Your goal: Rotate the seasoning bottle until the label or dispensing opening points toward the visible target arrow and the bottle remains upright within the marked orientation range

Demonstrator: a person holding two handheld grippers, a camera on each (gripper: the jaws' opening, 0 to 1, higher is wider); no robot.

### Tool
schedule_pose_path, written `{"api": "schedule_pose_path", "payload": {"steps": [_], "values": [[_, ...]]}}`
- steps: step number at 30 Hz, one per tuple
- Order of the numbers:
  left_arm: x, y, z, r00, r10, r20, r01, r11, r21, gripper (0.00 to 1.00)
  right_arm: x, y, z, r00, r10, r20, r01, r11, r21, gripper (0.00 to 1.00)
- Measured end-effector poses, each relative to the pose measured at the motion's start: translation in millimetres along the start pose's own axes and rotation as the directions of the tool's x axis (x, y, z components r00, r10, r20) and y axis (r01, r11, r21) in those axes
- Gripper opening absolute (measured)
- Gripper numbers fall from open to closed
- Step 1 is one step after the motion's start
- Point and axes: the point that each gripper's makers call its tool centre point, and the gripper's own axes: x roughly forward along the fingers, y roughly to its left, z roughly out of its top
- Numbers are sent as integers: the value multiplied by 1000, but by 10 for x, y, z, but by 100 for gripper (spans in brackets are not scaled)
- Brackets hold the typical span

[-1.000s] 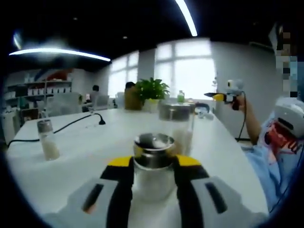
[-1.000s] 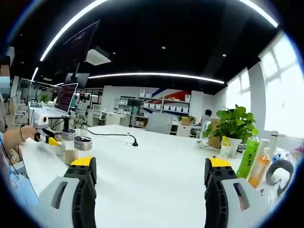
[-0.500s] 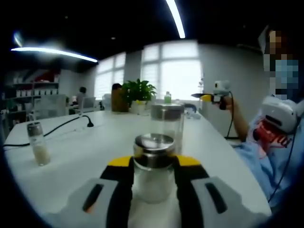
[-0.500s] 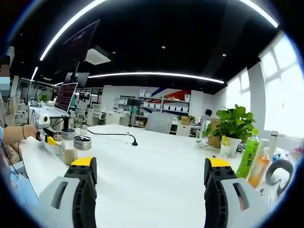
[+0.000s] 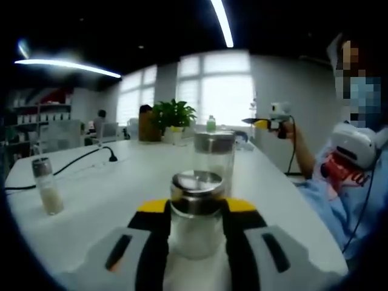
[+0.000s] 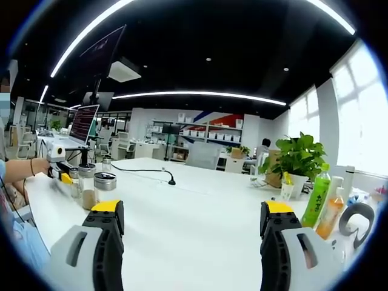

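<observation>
Three glass bottles stand on the white table (image 5: 121, 182) in the left gripper view. The nearest, a short seasoning bottle (image 5: 195, 212) with a steel cap and pale contents, sits upright between the yellow-tipped jaws of the left gripper (image 5: 195, 227), which press against its sides and pinch it. Just behind it stands a taller jar (image 5: 213, 162) with a metal lid, and well apart to the left a small shaker (image 5: 47, 187) with pale contents. A black cable (image 5: 73, 165) runs across the table beyond the shaker. At the far end a potted plant (image 5: 173, 116) stands before bright windows, with a green-capped bottle (image 5: 210, 124) near it. To the right a person's sleeve (image 5: 339, 200) shows, and the right gripper (image 5: 267, 123) is held up in the air, too small here to tell how its jaws stand.

The right gripper view looks the opposite way across the same table (image 6: 194, 218). Its own jaws are spread wide, holding nothing. At far left the left gripper (image 6: 60, 173) appears in a hand, beside the cluster of bottles; the steel-capped seasoning bottle (image 6: 105, 184) stands nearest the camera there. This view adds a monitor (image 6: 85, 124) behind that hand, shelving along the back wall, and a green drink bottle (image 6: 316, 201) with an orange one (image 6: 332, 215) on the right, near the plant (image 6: 297, 159).
</observation>
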Motion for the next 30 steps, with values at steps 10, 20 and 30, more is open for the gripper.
{"api": "schedule_pose_path", "payload": {"steps": [10, 20, 30], "values": [[-7, -30, 123, 997, 4, 75, -6, 1000, 24, 47, 6, 4, -10, 1000, 0, -6, 0, 1000, 8, 96], [-165, 28, 290, 982, 155, 106, -160, 986, 42, 82, 8, -19, -31, 1000, -6, -15, 6, 1000, 10, 96], [-319, -64, 299, 955, 268, 124, -264, 963, -48, 95, 21, 24, -34, 1000, 5, -19, -5, 1000, 9, 96]]}}
